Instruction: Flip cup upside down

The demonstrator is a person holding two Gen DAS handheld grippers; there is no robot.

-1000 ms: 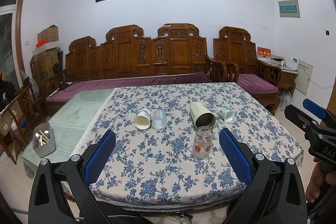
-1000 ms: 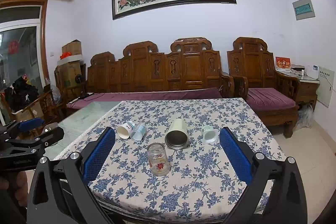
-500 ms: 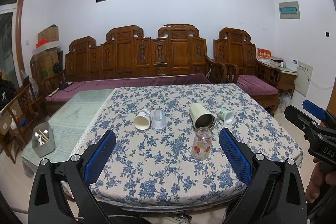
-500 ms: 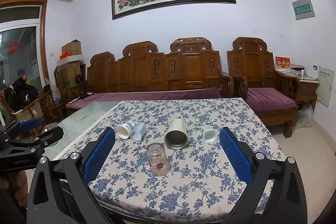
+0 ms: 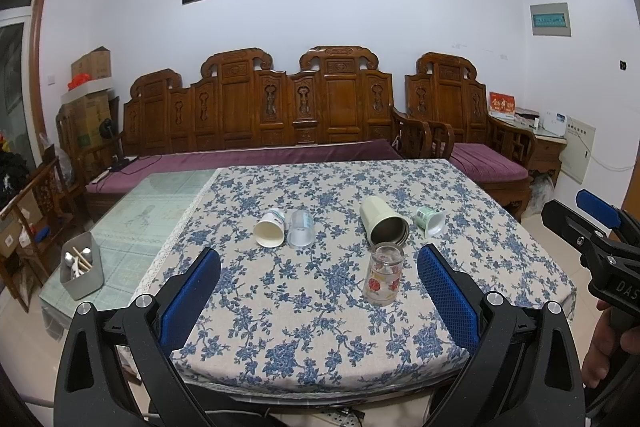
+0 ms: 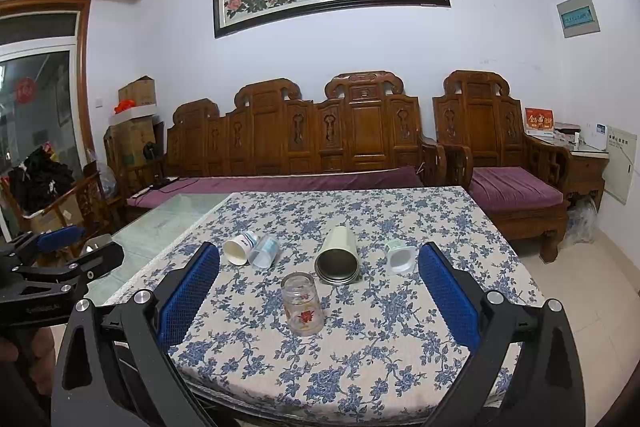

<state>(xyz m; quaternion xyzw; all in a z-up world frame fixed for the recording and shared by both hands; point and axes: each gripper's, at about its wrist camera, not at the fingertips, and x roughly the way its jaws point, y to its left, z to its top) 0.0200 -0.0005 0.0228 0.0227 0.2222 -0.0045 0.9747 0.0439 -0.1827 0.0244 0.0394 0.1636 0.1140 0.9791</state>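
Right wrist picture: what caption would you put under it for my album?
Open right claw faces a flower-printed glass cup standing before four tipped-over cups on the blue floral tablecloth.

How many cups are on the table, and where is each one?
5. A white paper cup and a clear plastic cup lie at left; a cream tumbler lies mid-table; a small green-white cup lies right; a flowered glass stands nearest.

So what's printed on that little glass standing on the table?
Red flowers on the clear glass, best seen from the right wrist view.
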